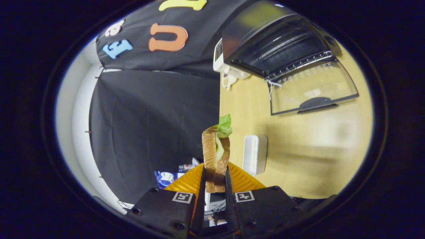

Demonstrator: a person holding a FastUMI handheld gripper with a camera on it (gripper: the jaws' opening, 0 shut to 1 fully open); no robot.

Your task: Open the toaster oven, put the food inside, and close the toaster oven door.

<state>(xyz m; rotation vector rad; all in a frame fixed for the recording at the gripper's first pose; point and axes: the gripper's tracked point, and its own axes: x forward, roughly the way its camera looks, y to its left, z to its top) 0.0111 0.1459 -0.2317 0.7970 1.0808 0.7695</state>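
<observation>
Jaws tight on sandwich (215, 156), its lower end hidden between them

The gripper (215, 179) has two blocky black carriages with dark screws. Each carries a square coded marker (black-and-white).

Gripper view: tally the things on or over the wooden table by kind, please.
Toaster oven, door open: 1
Sandwich, clamped in the gripper: 1
White tray on the table: 1
Total: 3
</observation>
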